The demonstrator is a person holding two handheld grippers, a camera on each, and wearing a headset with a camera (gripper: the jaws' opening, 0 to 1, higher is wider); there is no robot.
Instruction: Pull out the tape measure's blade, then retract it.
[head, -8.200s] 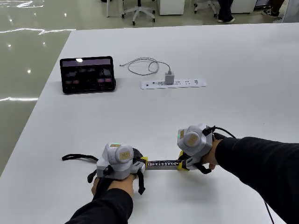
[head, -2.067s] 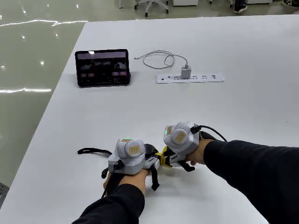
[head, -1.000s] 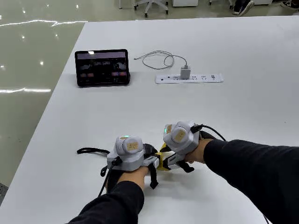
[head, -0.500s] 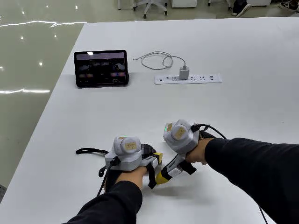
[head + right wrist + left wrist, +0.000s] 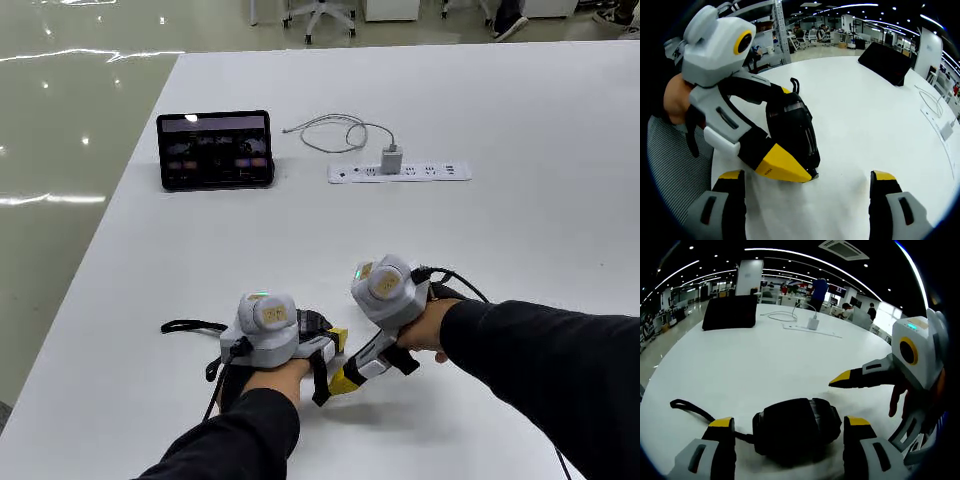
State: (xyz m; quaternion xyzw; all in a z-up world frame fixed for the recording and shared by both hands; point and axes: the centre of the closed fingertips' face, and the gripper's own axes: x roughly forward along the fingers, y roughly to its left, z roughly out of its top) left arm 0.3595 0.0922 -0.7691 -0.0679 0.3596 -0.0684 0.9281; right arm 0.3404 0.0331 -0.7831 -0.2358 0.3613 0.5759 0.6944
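The black tape measure [image 5: 312, 322] lies on the white table [image 5: 450, 230] with its blade fully inside. My left gripper [image 5: 325, 340] is shut on its body, one yellow-tipped jaw on each side, as the left gripper view shows around the tape measure [image 5: 795, 430]. Its black wrist strap [image 5: 185, 326] trails off to the left. My right gripper [image 5: 350, 375] stands just right of the case, open, jaws pointing toward the table's near edge. In the right gripper view the tape measure [image 5: 792, 127] lies ahead of the open right gripper [image 5: 807, 200], with bare table between its jaws.
A dark tablet [image 5: 214, 150] stands at the back left. A white power strip [image 5: 400, 172] with a charger [image 5: 390, 158] and a looped cable [image 5: 330, 130] lies behind the grippers. The table's left edge [image 5: 95, 270] runs close to the strap.
The blade, stretched between the grippers 8 s ago, is back in the case. In the last second the right gripper swung its jaws away from the case, toward me. The left gripper stayed.
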